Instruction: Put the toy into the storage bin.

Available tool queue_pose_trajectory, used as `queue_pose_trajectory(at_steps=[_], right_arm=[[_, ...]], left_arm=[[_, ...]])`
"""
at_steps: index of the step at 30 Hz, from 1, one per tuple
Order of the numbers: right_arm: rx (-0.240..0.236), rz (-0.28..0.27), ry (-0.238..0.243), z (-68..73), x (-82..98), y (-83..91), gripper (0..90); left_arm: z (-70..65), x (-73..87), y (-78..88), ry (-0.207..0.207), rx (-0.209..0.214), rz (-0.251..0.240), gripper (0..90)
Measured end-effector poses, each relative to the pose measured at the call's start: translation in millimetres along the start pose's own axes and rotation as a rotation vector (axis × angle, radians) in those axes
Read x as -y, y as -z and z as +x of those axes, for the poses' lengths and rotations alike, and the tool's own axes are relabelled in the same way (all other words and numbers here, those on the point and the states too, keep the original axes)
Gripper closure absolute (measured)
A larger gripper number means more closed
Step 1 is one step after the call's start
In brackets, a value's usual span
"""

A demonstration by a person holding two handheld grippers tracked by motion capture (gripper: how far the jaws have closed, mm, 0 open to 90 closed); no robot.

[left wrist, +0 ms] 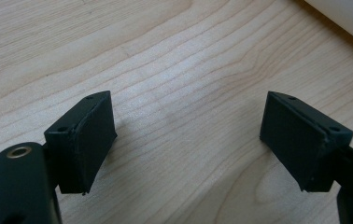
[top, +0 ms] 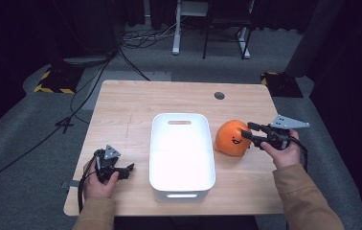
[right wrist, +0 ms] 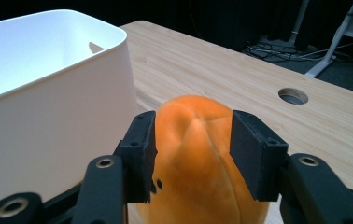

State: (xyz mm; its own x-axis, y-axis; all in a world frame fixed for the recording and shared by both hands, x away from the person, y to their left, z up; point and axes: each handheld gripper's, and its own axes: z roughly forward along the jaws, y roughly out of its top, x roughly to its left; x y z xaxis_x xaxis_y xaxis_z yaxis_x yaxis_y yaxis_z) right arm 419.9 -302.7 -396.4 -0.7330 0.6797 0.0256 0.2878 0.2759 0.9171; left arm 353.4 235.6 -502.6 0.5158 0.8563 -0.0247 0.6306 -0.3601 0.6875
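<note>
An orange plush toy [top: 231, 139] with a small smiling face sits on the wooden table just right of the white bin [top: 154, 143]. My right gripper [top: 249, 131] reaches it from the right. In the right gripper view its black pads [right wrist: 143, 140] press into both sides of the toy [right wrist: 193, 158], and a crease runs down the fabric between them. The bin's wall [right wrist: 48, 126] stands close on the left there. My left gripper [top: 129, 169] rests low on the table left of the bin, open, with bare wood between its pads [left wrist: 90, 135].
The bin has handle slots and nothing inside it. A round cable hole [top: 219, 95] is in the table's far right part. The bin's corner [left wrist: 347, 18] shows at the top right of the left gripper view. Chair legs and cables lie on the floor beyond the table.
</note>
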Motion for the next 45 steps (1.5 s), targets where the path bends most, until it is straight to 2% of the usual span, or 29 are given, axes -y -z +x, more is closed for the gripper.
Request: queue_pose_trajectory(at_steps=[7, 9, 10, 12, 14, 19, 23, 27, 29, 31, 33, 34, 35, 45], right_arm=[[0.030, 0.026, 0.013, -4.2, 2.0, -12.4, 56.0], [0.021, 0.031, 0.003, -6.5, 4.4, -16.5, 69.9], [0.021, 0.031, 0.003, -6.5, 4.4, -16.5, 69.9], [0.020, 0.035, 0.005, -6.6, 3.7, -15.7, 78.1], [0.025, 0.031, 0.005, -5.7, 1.7, -14.1, 80.9], [0.014, 0.011, 0.005, -6.4, -2.7, -8.7, 82.5], [-0.025, 0.011, 0.006, -7.8, -7.7, 0.0, 82.6], [-0.038, 0.004, 0.009, -6.3, -12.9, 4.9, 82.6], [-0.068, -0.016, 0.024, -4.3, -20.1, 10.9, 82.6], [-0.077, -0.021, 0.023, -4.0, -21.8, 12.3, 82.6], [-0.115, -0.036, 0.036, -2.0, -29.9, 18.8, 82.6], [-0.115, -0.036, 0.036, -2.0, -29.9, 18.8, 82.6], [-0.133, -0.042, 0.051, -0.4, -35.0, 22.7, 82.6], [-0.158, -0.068, 0.097, 8.5, -54.4, 41.0, 82.7]], left_arm=[[0.0, 0.0, -0.1, 0.001, 0.001, 0.000, 18.6], [-0.1, 0.0, -0.2, 0.001, 0.003, 0.000, 18.6], [-0.1, 0.0, -0.2, 0.001, 0.003, 0.000, 18.6], [0.0, -0.1, -0.1, 0.000, 0.002, 0.001, 18.6], [0.0, -0.1, -0.1, 0.001, 0.002, 0.001, 18.6], [0.2, -0.1, 0.0, 0.001, 0.003, 0.002, 18.5], [0.2, -0.1, -0.1, 0.002, 0.003, 0.001, 18.5], [0.2, -0.1, -0.1, 0.002, 0.003, 0.001, 18.5], [0.2, -0.1, -0.1, 0.001, 0.002, 0.001, 18.5], [0.2, -0.1, -0.1, 0.002, 0.003, 0.001, 18.5], [0.4, -0.3, 0.3, 0.000, 0.005, 0.006, 18.5], [0.4, -0.3, 0.3, 0.000, 0.005, 0.006, 18.5], [0.1, -0.2, 0.0, 0.001, 0.002, 0.002, 18.5], [0.0, -0.1, -0.1, 0.001, 0.002, 0.001, 18.5]])
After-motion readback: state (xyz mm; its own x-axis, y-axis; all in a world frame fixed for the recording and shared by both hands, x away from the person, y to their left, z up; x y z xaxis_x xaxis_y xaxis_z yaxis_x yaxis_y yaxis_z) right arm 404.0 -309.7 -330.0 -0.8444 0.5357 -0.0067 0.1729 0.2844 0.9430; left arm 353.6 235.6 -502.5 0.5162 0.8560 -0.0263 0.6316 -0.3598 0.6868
